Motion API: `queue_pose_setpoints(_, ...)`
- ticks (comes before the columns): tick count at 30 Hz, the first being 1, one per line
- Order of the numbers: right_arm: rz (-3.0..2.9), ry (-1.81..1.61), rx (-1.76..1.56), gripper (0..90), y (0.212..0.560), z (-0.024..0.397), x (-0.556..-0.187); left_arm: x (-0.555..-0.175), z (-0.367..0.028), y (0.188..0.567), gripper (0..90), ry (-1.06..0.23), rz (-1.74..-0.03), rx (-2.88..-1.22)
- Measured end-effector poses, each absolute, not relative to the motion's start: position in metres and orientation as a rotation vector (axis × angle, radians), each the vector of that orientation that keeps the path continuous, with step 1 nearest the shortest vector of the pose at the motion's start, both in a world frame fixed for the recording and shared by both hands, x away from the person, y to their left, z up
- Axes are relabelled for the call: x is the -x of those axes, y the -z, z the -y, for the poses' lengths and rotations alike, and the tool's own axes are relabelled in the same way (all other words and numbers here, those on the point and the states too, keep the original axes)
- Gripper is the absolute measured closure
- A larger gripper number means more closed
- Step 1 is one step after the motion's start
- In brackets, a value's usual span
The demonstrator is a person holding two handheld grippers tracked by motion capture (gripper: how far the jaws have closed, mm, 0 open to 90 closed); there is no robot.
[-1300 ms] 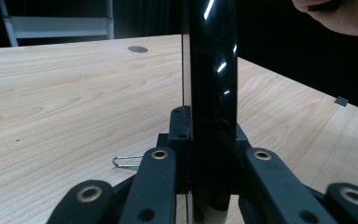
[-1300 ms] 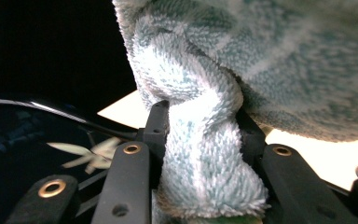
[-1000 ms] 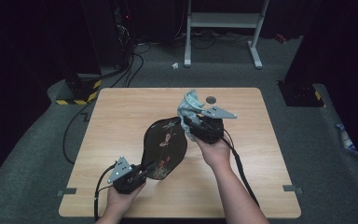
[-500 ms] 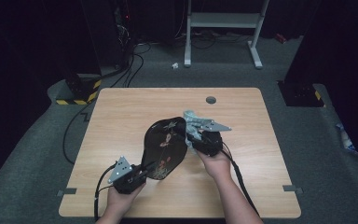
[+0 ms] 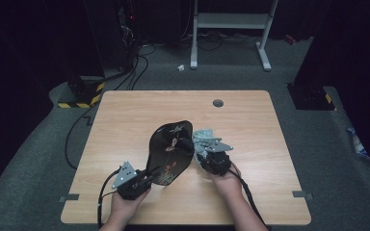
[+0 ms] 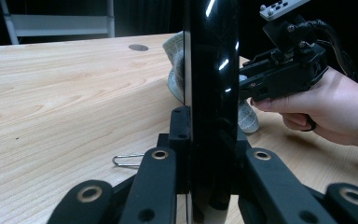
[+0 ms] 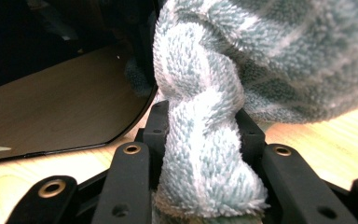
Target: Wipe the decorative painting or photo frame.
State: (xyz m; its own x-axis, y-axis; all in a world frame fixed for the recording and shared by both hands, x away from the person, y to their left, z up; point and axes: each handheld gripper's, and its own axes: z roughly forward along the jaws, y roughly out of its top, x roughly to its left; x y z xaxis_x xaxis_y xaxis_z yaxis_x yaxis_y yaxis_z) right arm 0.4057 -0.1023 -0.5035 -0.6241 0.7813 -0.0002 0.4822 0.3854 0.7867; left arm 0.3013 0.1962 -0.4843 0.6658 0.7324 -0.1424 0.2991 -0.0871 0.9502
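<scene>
Terry cloth, pale blue-green with lighter stripes, fills the gap between your right gripper's (image 7: 204,140) jaws: they pinch a twisted fold of the towel (image 7: 223,84) tightly, and the rest of it bunches up above and to the right of the pads. In the high view that towel (image 5: 203,137) lies bunched on the wooden table (image 5: 125,115), just in front of your right gripper (image 5: 207,153) and right against the edge of the black plate (image 5: 171,149). Whether the cloth presses on the plate's face or only on its rim, the pictures do not settle.

Your left gripper (image 6: 205,135) has its jaws closed on the near edge of the black plate (image 6: 210,70), which stands edge-on between them in the left gripper view, glossy and upright, rising out of the top of the picture. From above, the plate is a dark oval with a red flower pattern, tilted up off the table, its low end clamped by your left gripper (image 5: 142,177) near the front of the table and its far end reaching toward the middle.

Beyond the plate, the left gripper view shows your right hand (image 6: 335,112) wrapped around its gripper, with the towel showing pale behind the plate's edge. A small wire paper clip (image 6: 127,160) lies on the wood just left of the left jaws. A round grey grommet (image 5: 218,103) sits near the table's far edge, well apart from everything else.
</scene>
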Motion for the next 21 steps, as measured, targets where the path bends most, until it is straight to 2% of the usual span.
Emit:
queue_pose_setpoints(3,-2.244,-1.155,-1.089,65.5,0.496,0.103,-0.406,-0.301,-0.196,0.484,79.7,-0.445,-0.850,-1.672)
queue_pose_setpoints(14,-2.086,-1.284,-0.926,65.4,0.420,0.095,-0.404,-0.302,-0.196,0.484,79.8,-0.443,-0.850,-1.674)
queue_pose_setpoints(21,-2.032,-1.342,-0.854,65.4,0.390,0.089,-0.399,-0.302,-0.196,0.484,79.7,-0.445,-0.848,-1.673)
